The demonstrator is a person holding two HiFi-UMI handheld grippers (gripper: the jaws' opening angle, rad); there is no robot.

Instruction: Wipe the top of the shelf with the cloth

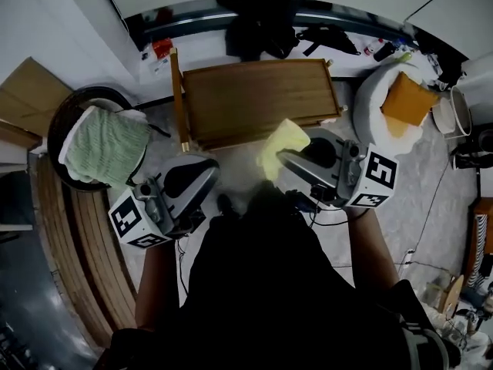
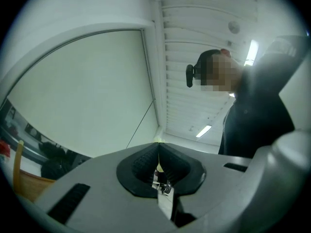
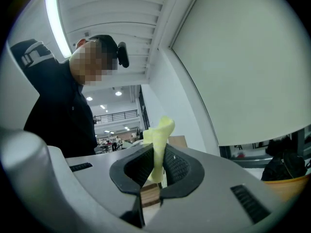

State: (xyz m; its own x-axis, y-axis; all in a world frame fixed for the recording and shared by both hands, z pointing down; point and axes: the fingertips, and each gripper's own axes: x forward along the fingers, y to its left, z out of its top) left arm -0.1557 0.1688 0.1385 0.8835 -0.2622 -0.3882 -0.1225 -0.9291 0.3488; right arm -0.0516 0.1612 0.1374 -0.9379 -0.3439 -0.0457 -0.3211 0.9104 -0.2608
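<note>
A person in dark clothing stands over a wooden shelf, which lies at 12 o'clock in the head view, with a two-jaw gripper in each hand. The right gripper, at 1 o'clock from the person, has its jaws clamped on a yellow cloth; in the right gripper view a fold of the cloth rises from between the ribbed black pads and curls above the tips. In the head view the cloth sits over the near right edge of the shelf top; whether it touches the wood cannot be told.

The left gripper, at 11 o'clock from the person and just in front of the shelf's near left corner, is empty; its own view shows the jaws closed, with the tips meeting and nothing between them. Each gripper's marker cube faces the head camera, the left cube at 8 o'clock from the shelf and the right cube at 4 o'clock.

A green towel lies across a dark round basket at 9 o'clock from the shelf; an orange cushion rests on a white pouffe at 3 o'clock; a black bag lies beyond the shelf at 12 o'clock. Both gripper views point up at a white slatted ceiling and the person's dark top.
</note>
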